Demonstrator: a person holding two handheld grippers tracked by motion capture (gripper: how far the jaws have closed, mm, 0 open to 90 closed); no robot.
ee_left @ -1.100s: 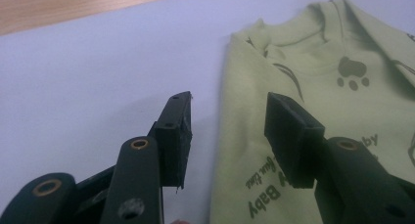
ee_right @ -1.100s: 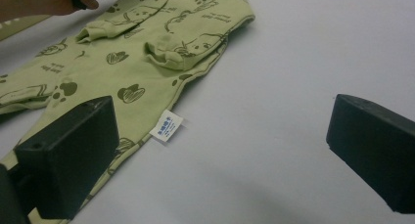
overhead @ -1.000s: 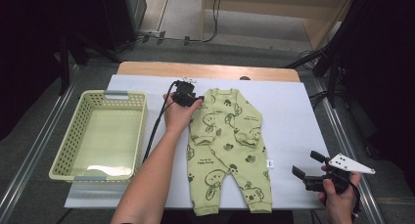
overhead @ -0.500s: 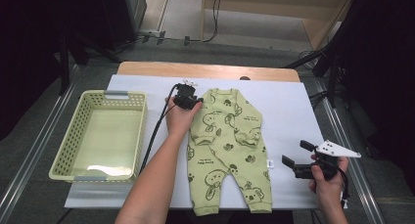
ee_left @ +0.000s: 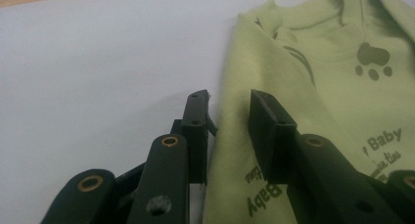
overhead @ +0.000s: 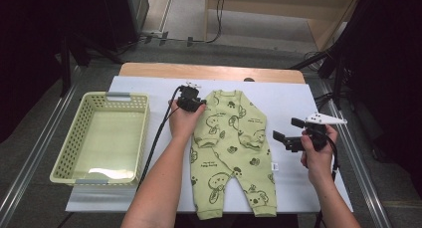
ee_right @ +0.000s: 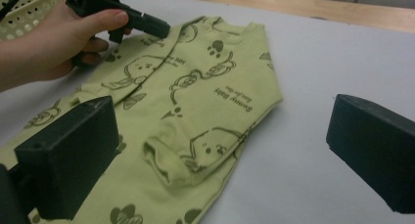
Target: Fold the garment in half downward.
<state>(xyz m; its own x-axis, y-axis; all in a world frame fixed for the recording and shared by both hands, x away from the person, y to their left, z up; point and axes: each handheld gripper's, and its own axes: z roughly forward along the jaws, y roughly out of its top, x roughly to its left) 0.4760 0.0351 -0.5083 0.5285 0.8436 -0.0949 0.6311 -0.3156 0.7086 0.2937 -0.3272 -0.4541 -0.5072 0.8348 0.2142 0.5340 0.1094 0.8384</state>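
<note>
I see a green baby romper (overhead: 230,151) lying flat in the middle of the high view, on the white sheet (overhead: 278,96) that covers the counter (overhead: 209,71). Its neck points toward the top of the frame and its legs reach almost to the sheet's lower edge. There is bare sheet to the right of the romper and a narrower strip between it and the basket (overhead: 74,138) at the left.

My left claw (overhead: 191,102) sits at the romper's upper left shoulder. In the left gripper view its jaws stand slightly apart with the shoulder edge between them, and I cannot tell whether they pinch the cloth. My right claw (overhead: 287,134) hovers over bare sheet right of the romper, jaws wide apart and holding nothing.

The romper's print is too small for me to read from above. The pale yellow-green basket has nothing in it.
</note>
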